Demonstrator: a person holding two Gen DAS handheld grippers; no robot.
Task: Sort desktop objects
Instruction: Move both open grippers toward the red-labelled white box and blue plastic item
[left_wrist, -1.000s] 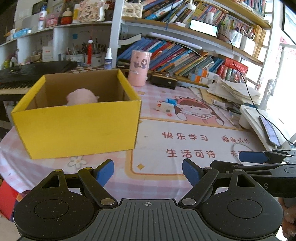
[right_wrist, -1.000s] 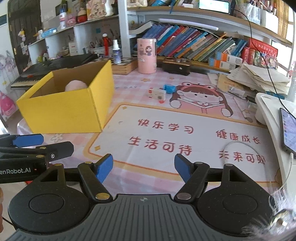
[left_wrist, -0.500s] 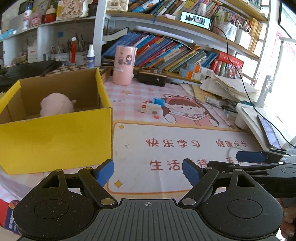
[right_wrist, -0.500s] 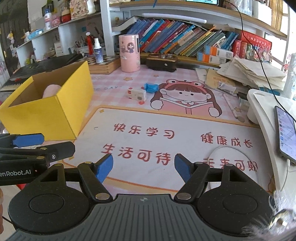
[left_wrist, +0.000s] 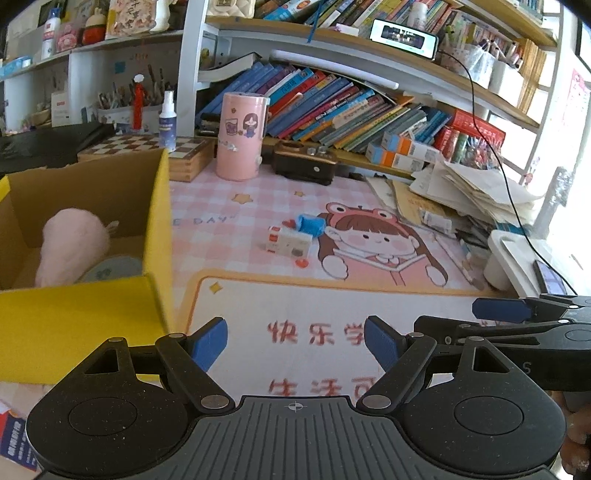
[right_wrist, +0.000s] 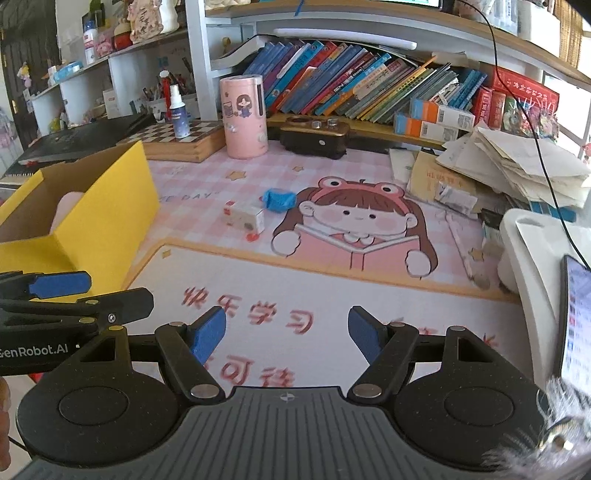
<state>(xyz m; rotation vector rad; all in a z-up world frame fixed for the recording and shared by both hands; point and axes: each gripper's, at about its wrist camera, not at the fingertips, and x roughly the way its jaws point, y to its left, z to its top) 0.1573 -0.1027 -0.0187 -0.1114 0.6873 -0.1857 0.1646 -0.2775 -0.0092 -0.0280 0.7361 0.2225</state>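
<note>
A yellow cardboard box (left_wrist: 74, 317) stands at the left of the desk and holds a pink plush toy (left_wrist: 70, 247). The box also shows in the right wrist view (right_wrist: 107, 221). A small white carton (left_wrist: 290, 242) and a blue crumpled object (left_wrist: 312, 224) lie on the pink mat further back; they also show in the right wrist view, the carton (right_wrist: 244, 218) and the blue object (right_wrist: 279, 199). My left gripper (left_wrist: 295, 341) is open and empty over the mat beside the box. My right gripper (right_wrist: 286, 332) is open and empty to its right.
A pink cylindrical holder (left_wrist: 241, 142), a dark box (left_wrist: 304, 164), a chessboard box (left_wrist: 155, 147) with a spray bottle (left_wrist: 166, 122), leaning books (left_wrist: 332, 107) and a paper stack (left_wrist: 469, 188) line the back. A white stand with a phone (right_wrist: 576, 306) is at the right edge.
Both grippers have moved forward and to the right over the mat. The yellow box has slid to the left of view and the carton and blue object appear closer. Both jaws stayed open.
</note>
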